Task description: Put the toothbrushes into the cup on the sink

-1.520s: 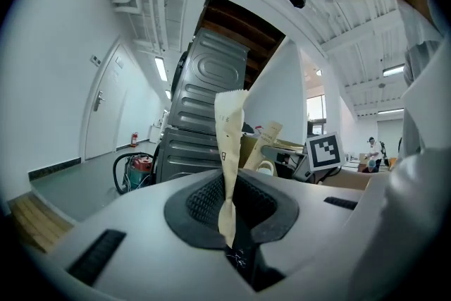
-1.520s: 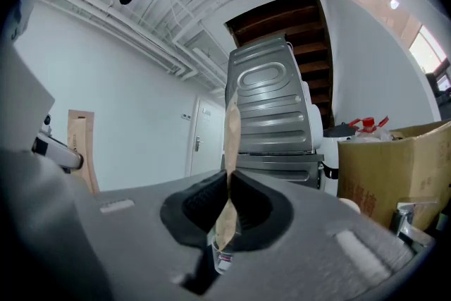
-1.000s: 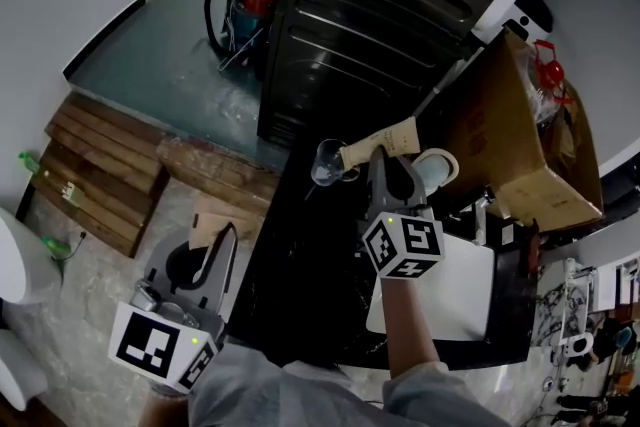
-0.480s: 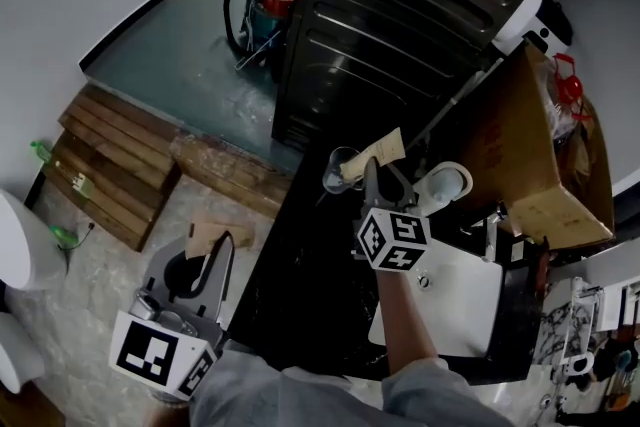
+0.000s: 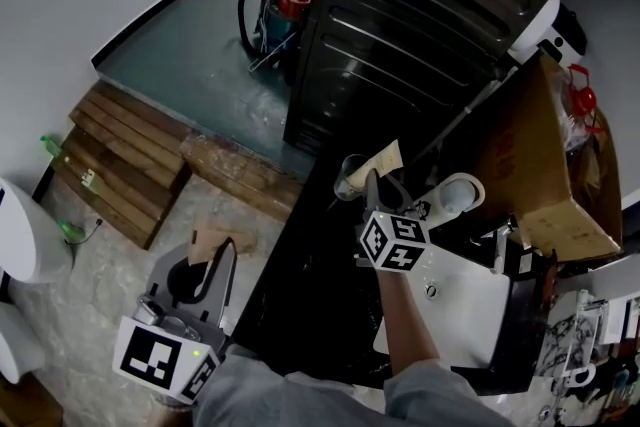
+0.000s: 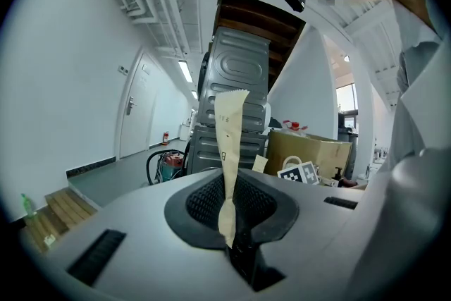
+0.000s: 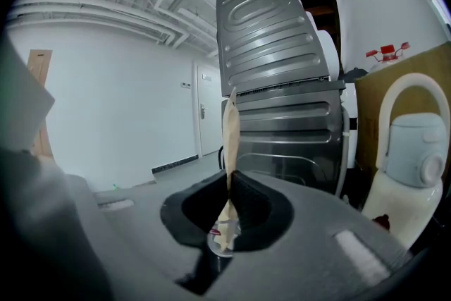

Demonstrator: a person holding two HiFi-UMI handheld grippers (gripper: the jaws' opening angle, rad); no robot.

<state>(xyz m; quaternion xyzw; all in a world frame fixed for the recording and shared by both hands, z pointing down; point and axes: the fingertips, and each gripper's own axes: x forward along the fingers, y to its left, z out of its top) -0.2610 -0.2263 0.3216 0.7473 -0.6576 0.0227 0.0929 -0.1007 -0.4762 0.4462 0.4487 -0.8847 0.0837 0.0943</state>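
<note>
The right gripper (image 7: 228, 187) is pinching its jaws, nearly together, on a toothbrush in a tan paper sleeve (image 7: 230, 130). The sleeve is standing upright, its lower end hanging at the mouth of the clear glass cup (image 7: 220, 244); whether it is dipping inside the cup cannot be told. The cup is sitting on the black countertop (image 5: 305, 305). The left gripper (image 6: 229, 208) is hovering well to the left of the cup, off the counter and over the pale floor. Its jaws are narrowly clamping a second paper-sleeved toothbrush (image 6: 230, 141), which is also pointing up. Just right of the cup a pale round container with a looped handle (image 5: 458, 195) is standing. The white sink basin (image 5: 455, 320) is lying right of the cup and nearer the person. Farther right of the cup a brown cardboard box (image 5: 535, 165) is resting, and directly behind the cup a grey ribbed metal appliance (image 5: 420, 25) is rising. Behind and left of the cup a red and black vacuum cleaner (image 5: 272, 7) is sitting on the grey floor.
</note>
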